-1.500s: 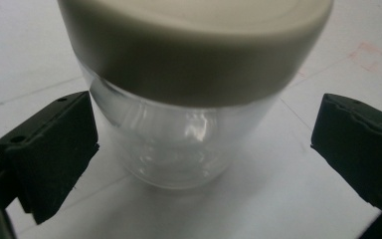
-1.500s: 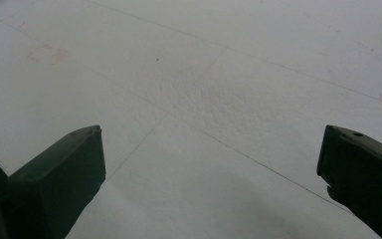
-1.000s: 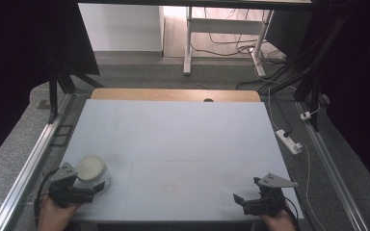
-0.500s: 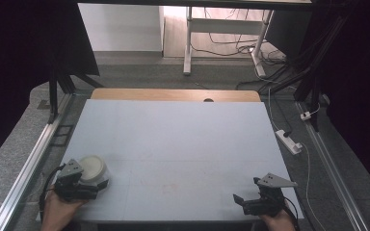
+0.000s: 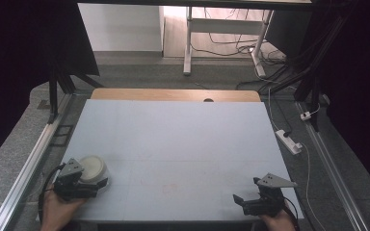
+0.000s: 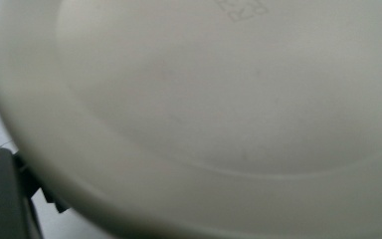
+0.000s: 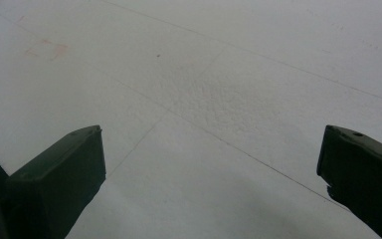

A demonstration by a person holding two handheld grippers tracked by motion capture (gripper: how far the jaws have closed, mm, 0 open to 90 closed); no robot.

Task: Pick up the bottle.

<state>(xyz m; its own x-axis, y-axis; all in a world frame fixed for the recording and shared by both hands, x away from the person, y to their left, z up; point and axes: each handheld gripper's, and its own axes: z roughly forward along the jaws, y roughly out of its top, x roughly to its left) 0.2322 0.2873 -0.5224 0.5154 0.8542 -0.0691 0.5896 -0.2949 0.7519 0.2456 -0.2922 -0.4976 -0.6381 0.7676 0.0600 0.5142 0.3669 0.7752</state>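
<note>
Holding my left gripper (image 5: 92, 183) against the round cream plastic bowl (image 5: 92, 168) at the pale table's (image 5: 183, 144) near-left corner, I cannot tell whether its jaws clamp it. My right gripper (image 5: 243, 201) rests near-right, jaws spread wide.

Cream round bowl (image 5: 93, 168), upside down, table's near-left corner
</note>
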